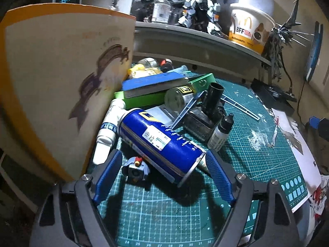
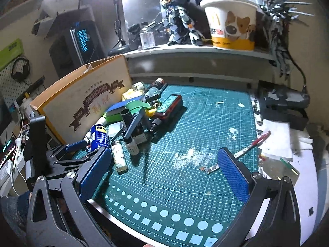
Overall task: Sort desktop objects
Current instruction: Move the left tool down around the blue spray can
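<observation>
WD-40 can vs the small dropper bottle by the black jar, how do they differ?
The WD-40 can lies on its side; the dropper bottle stands nearly upright. The can is blue with a yellow patch and much bulkier; the bottle is pale with a black cap. The can's base sits between the open left claw's fingers; the bottle sits clear of them. Both rest on the green cutting mat.

One spray can (image 1: 162, 144), two droppers (image 1: 220, 133)

L gripper (image 1: 162, 160) & R gripper (image 2: 164, 164) jaws wide (empty)
</observation>
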`<action>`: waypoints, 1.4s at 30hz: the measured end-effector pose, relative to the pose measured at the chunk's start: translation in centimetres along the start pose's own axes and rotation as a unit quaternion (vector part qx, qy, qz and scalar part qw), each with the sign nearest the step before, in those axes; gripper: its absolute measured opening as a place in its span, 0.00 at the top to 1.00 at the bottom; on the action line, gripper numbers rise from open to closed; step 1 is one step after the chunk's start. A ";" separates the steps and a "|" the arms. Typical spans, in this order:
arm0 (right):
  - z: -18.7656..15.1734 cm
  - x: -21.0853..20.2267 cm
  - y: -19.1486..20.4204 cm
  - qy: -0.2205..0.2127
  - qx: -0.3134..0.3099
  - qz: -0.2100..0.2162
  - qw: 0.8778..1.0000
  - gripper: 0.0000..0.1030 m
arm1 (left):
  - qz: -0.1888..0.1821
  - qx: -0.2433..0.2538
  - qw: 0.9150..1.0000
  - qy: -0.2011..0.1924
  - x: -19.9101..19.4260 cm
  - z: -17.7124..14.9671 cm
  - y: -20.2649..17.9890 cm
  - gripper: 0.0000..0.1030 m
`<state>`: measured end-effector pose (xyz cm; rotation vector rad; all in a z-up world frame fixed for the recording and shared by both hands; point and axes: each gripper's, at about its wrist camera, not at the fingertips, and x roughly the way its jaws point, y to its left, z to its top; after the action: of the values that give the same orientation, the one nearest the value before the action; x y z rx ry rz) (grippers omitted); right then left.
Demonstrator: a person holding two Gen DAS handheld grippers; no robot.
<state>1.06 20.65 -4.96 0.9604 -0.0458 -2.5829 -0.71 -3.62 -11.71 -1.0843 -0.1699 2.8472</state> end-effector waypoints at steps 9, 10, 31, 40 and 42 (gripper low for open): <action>0.9 -0.4 1.7 -0.001 -0.018 0.006 1.000 0.00 | 0.002 0.010 0.999 0.041 -2.7 -1.6 0.7 0.57; 0.9 -0.3 1.9 -0.002 -0.020 0.009 1.000 0.00 | -0.002 0.007 0.999 0.042 -2.9 -1.6 0.8 0.57; 1.9 -0.6 -0.2 0.013 0.018 0.015 1.000 0.00 | 0.013 -0.034 0.995 0.088 3.1 2.6 1.0 0.40; 2.0 -0.4 -0.5 0.019 0.027 0.025 0.999 0.00 | -0.030 0.033 0.986 0.162 1.1 1.8 -0.1 0.46; 2.1 -0.5 -0.3 0.018 0.026 0.025 0.999 0.00 | -0.013 0.040 0.985 0.169 0.9 2.3 -0.5 0.45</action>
<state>-0.05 20.92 -3.15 1.0113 -0.1267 -2.5296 -2.91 -3.21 -10.49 -1.5094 -0.0442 2.5697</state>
